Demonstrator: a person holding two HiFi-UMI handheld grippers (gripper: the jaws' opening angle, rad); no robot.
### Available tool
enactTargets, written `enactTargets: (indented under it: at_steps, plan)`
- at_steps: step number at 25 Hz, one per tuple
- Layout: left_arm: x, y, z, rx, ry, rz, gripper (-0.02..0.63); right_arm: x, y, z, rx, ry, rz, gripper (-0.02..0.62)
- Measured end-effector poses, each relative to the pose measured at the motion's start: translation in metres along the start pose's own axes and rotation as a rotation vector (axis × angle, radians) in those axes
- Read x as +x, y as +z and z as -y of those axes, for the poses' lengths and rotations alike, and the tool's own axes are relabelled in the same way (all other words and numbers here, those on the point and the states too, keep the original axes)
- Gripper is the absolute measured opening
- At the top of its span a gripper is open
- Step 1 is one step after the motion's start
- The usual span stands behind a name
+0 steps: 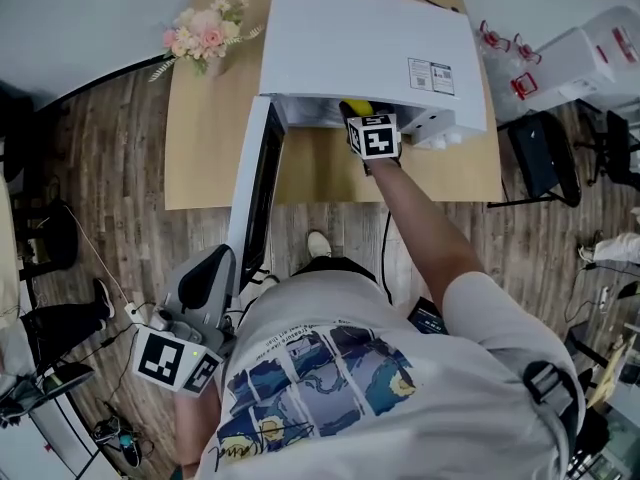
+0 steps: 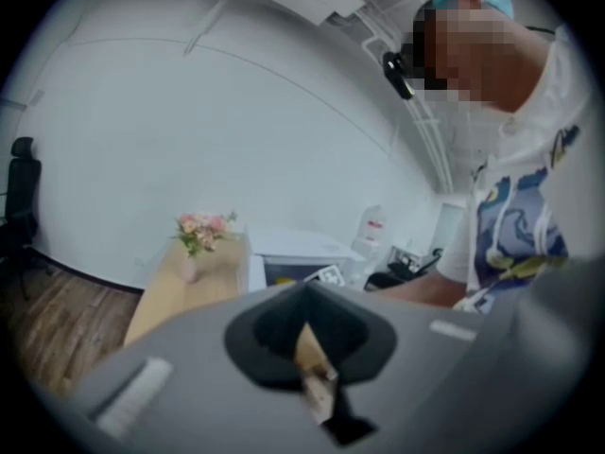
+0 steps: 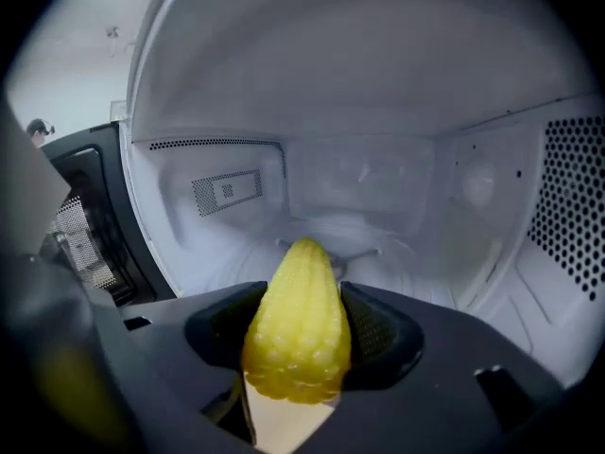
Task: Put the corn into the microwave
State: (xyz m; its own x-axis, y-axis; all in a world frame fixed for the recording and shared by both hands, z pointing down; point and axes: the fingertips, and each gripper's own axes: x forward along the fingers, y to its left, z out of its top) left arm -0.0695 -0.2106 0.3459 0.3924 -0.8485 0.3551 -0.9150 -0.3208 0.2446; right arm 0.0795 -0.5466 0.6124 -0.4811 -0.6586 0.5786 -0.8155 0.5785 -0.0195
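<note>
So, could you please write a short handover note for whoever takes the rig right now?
Right gripper: shut on the corn, reaching into the microwave.
Left gripper: shut, empty, low at the person's side.
Microwave sits on the wooden table, door swung open.
Done: door open, corn brought in.
To do: lower the corn onto the cavity floor, release, withdraw.
</note>
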Motion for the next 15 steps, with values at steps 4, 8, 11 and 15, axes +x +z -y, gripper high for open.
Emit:
enactTargets:
  at_steps: [4, 8, 11, 15]
  plan:
    - [-0.001, -0.004, -0.003, 0.027, 0.037, -0.018, 0.009, 0.011, 0.005, 0.002, -0.051, -0.022, -0.001, 0.244]
    - [-0.002, -0.007, -0.005, 0.035, 0.051, -0.026, 0.009, 0.019, 0.009, 0.001, -0.098, -0.042, -0.003, 0.244]
    - [-0.005, -0.009, -0.008, 0.025, 0.057, -0.027, 0.009, 0.021, 0.008, 0.0, -0.119, -0.051, -0.013, 0.244]
    - [-0.005, -0.012, -0.012, 0.017, 0.058, -0.037, 0.009, 0.023, 0.006, -0.001, -0.132, -0.053, -0.03, 0.244]
